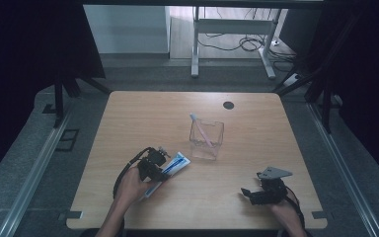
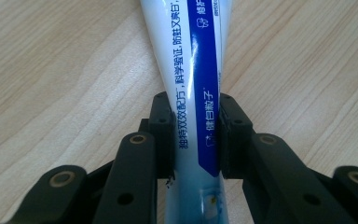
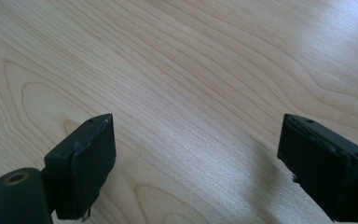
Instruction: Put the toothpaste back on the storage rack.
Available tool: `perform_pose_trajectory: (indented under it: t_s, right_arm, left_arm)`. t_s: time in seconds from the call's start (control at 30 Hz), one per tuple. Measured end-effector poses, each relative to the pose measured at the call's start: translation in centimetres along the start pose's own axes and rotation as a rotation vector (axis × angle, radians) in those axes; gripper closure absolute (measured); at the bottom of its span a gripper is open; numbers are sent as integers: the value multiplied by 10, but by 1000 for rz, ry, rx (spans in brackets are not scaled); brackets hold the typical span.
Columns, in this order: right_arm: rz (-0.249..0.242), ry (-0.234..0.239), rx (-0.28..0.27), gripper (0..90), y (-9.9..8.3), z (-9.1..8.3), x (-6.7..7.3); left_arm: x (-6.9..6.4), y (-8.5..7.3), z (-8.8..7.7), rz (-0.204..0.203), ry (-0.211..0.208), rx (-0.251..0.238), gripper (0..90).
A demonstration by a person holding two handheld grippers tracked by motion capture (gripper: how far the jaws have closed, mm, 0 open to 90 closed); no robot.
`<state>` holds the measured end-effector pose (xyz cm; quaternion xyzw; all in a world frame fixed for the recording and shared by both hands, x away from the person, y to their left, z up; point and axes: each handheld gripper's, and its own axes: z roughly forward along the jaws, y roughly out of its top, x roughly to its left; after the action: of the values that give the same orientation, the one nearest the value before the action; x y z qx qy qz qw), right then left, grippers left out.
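White and blue, the toothpaste tube [image 2: 196, 93] sits pinched between the pads of my left gripper [image 2: 196, 135], which press its two sides near the lower end; the jaws narrowed onto it. My left hand [image 1: 131, 185] comes in from the near edge of the wooden table [image 1: 143, 118], forearm angled up and to the right, with the gripper laid low over the tube. The tube lies flat on the table just left of the clear holder [image 1: 206, 139], its long axis slanting from near my hand up toward that holder. Chinese characters run lengthwise along it, black on the white band and white on the blue band; I cannot make out a brand. A pink toothbrush [image 1: 201, 129] leans inside the holder. My right gripper [image 3: 196, 168] rests near the table edge, right of the holder and nearer me, jaws spread wide over bare wood.
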<state>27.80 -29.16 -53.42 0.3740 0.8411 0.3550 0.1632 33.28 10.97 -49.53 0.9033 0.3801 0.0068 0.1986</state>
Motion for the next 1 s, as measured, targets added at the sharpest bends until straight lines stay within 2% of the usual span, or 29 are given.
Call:
perform_pose_trajectory:
  t_s: [0.1, 0.3, 0.5, 0.7, 1.0]
  right_arm:
    - [2, 2, -3, 116, 0, 0, 0]
    - [8, 10, -4, 110, 0, 0, 0]
    - [19, 13, -2, 59, 0, 1, -1]
    - [26, 5, -2, 0, -1, 2, -1]
    - [25, 19, -3, 0, -1, 3, 0]
  left_arm:
    - [0, -1, -6, -3, -13, -26, 717]
    - [-3, 0, -19, 20, -10, -68, 716]
    - [-6, 1, -29, 41, -18, -106, 716]
    - [-8, 1, -37, 55, -21, -124, 716]
    - [-6, -1, -50, 65, -26, -157, 716]
